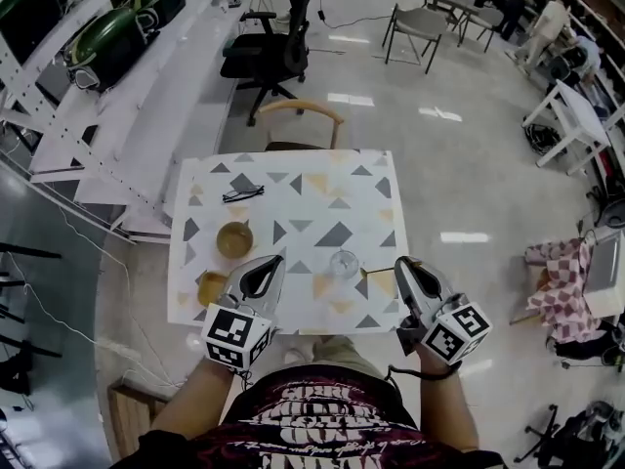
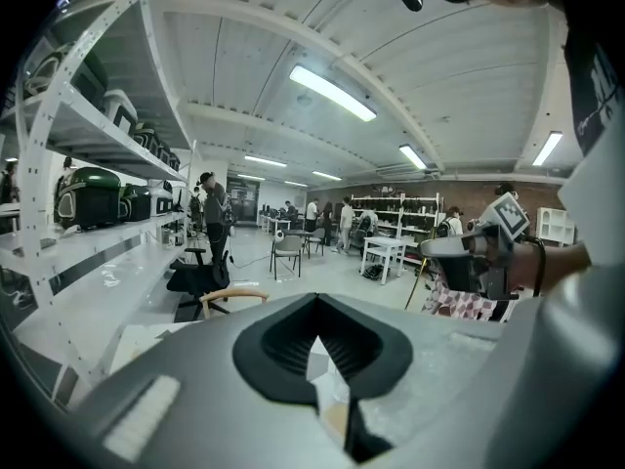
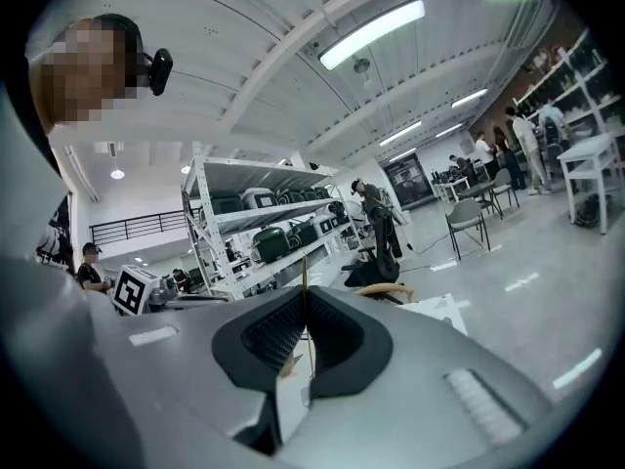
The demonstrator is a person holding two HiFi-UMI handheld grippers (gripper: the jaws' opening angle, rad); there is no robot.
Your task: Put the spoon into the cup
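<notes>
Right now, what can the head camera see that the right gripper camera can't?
Only the head view shows the tabletop things: black glasses, a brown cup, a yellowish cup and a clear glass. Only the right gripper view shows ceiling lights, and the right gripper pinching a thin golden handle, probably the spoon. Both show the wooden chair, the white shelves and the left gripper.

The left claw point(image 1: 269, 262) and right claw point(image 1: 405, 265) are grey (marker cubes point(image 1: 237, 337) black-and-white), shirt point(image 1: 312, 420) dark red.
</notes>
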